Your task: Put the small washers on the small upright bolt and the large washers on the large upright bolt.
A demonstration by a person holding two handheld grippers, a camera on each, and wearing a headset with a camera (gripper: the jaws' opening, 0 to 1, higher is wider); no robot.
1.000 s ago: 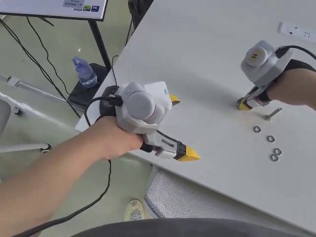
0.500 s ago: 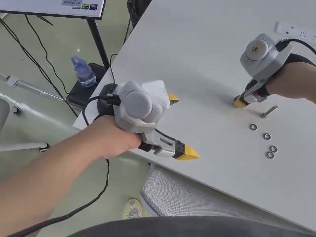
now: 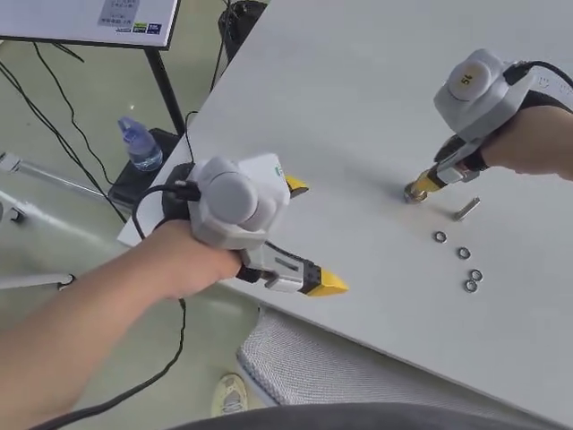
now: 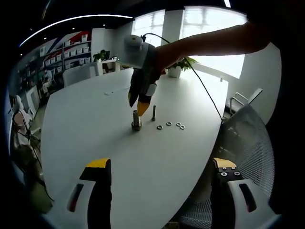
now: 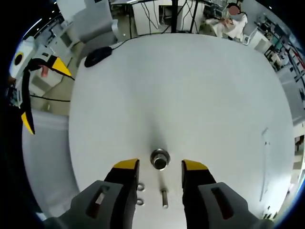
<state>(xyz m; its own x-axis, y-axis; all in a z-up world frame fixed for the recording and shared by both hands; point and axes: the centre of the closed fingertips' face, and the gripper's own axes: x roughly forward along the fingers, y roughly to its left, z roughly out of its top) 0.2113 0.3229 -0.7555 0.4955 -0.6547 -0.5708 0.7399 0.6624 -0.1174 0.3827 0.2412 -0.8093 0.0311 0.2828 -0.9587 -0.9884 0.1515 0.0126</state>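
A large bolt [image 3: 414,191] stands upright on its head on the white table [image 3: 358,107]. My right gripper [image 3: 430,182] hovers just above it, open, with the bolt [image 5: 159,159] seen from above between the yellow tips [image 5: 126,164]. A small bolt [image 3: 466,209] lies flat to the right of it. Several small washers [image 3: 464,253] lie in a loose row nearer the table's front edge. My left gripper [image 3: 309,235] is open and holds nothing at the table's left edge. In its view the large bolt [image 4: 136,120], small bolt [image 4: 153,112] and washers [image 4: 168,124] lie ahead.
The table's front edge [image 3: 376,336] runs close under the left gripper. A grey mesh chair [image 3: 295,367] sits below it. On the floor at left are a water bottle [image 3: 137,143], cables and a screen stand [image 3: 161,76].
The right gripper has risen off the table, and the large bolt, hidden before, now shows standing free beneath it. The left gripper keeps its place; the head camera has shifted.
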